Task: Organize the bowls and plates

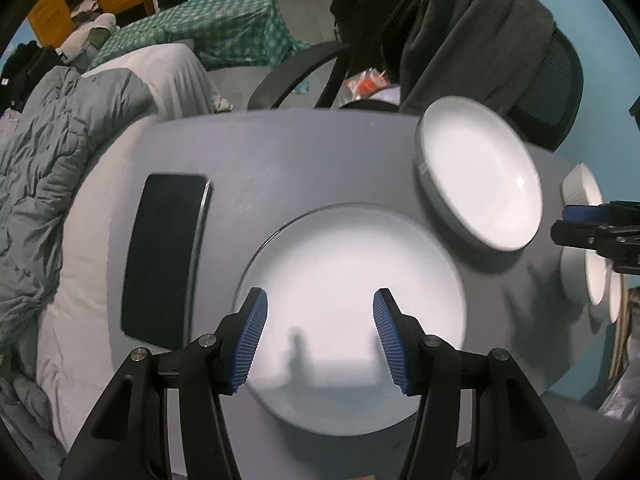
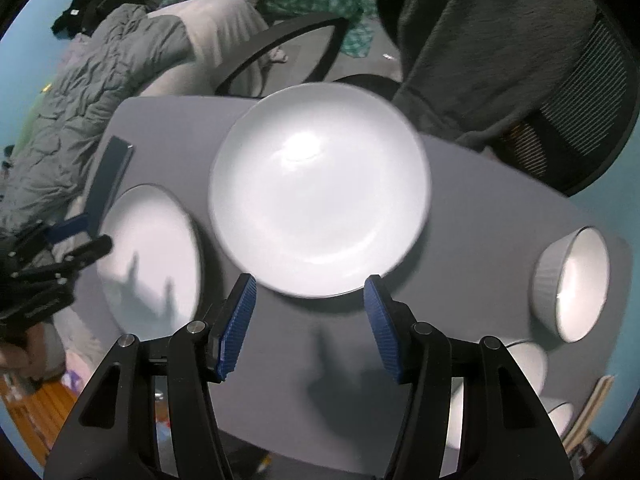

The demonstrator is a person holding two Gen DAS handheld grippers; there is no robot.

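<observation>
A flat white plate (image 1: 352, 292) lies on the grey table (image 1: 280, 160) right under my left gripper (image 1: 320, 320), which is open and empty above it. A deeper white plate (image 1: 480, 176) sits at the right back. In the right wrist view that deep plate (image 2: 320, 188) lies just ahead of my open, empty right gripper (image 2: 310, 312); the flat plate (image 2: 148, 252) is to its left. A ribbed white bowl (image 2: 572, 284) stands at the right, with more white bowls (image 2: 520, 364) nearer me. The right gripper (image 1: 592, 228) shows at the left wrist view's right edge.
A black phone (image 1: 164, 256) lies on the table's left side. A black mesh chair (image 2: 580, 100) draped with a dark jacket (image 2: 480, 40) stands behind the table. A bed with grey bedding (image 1: 60, 160) is to the left.
</observation>
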